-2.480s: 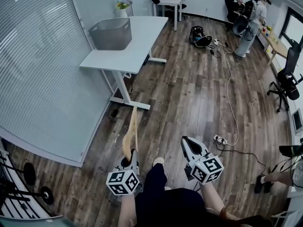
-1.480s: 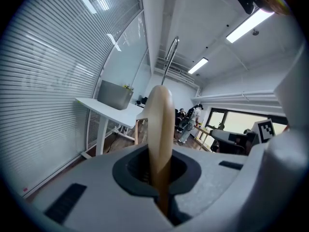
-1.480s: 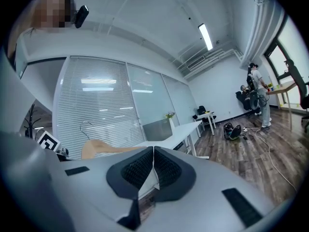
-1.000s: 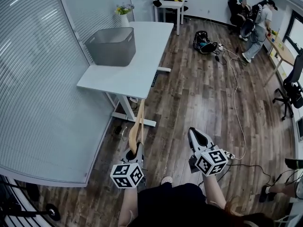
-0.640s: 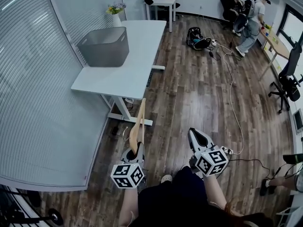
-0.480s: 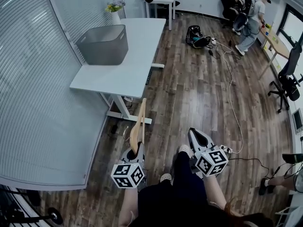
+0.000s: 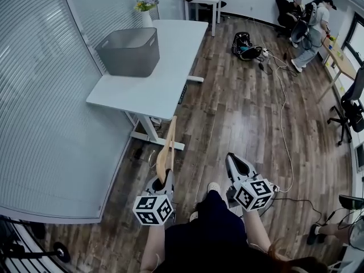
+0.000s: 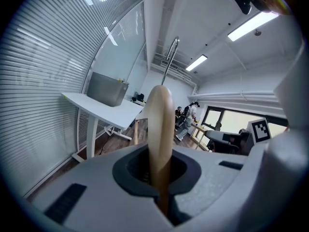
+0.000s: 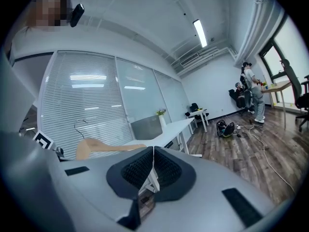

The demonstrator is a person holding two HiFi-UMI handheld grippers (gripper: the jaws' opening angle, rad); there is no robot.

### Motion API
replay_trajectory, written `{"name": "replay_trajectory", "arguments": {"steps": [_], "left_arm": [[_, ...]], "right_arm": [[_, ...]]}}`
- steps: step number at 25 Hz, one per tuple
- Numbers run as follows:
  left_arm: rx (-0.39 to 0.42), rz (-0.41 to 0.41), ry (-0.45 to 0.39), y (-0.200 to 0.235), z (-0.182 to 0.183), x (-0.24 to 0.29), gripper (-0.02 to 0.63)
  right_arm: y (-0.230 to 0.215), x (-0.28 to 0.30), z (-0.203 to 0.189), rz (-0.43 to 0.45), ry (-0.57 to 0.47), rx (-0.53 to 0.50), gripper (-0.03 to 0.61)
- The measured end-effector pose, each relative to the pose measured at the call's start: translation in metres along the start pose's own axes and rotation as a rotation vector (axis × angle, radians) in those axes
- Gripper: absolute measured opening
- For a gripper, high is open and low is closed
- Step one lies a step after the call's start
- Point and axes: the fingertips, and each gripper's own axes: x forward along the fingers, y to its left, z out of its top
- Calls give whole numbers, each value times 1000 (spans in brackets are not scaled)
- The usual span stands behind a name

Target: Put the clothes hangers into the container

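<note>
Now grey container (image 7: 128, 58) on table (image 7: 154, 90) — left gripper (image 7: 161, 180) clamps hanger (image 7: 167, 145), right gripper (image 7: 232, 159) jaws together.

This is an open office. A long glass partition with blinds (image 7: 51, 95) closes one side, and a white desk on a metal frame (image 7: 153, 73) stands on the wood-plank floor (image 7: 239, 112). Black office chairs (image 7: 352, 104) stand near the windows, a cable (image 7: 282, 124) runs over the floor, strip lights (image 9: 198, 33) hang on the ceiling, and people (image 7: 315, 21) work at the far end
</note>
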Motion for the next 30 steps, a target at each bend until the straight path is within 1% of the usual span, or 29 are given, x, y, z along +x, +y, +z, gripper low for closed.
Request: {"name": "replay_trajectory", "arguments": {"steps": [8, 23, 30], "left_arm": [[1, 16, -4, -6, 20, 50, 8], [8, 68, -30, -13, 69, 159, 8], [5, 90, -51, -18, 80, 198, 8]], "right_arm": [[-37, 37, 12, 25, 30, 7, 29], [-114, 126, 56, 103, 51, -1, 30], [-146, 154, 72, 130, 45, -10, 31]]}}
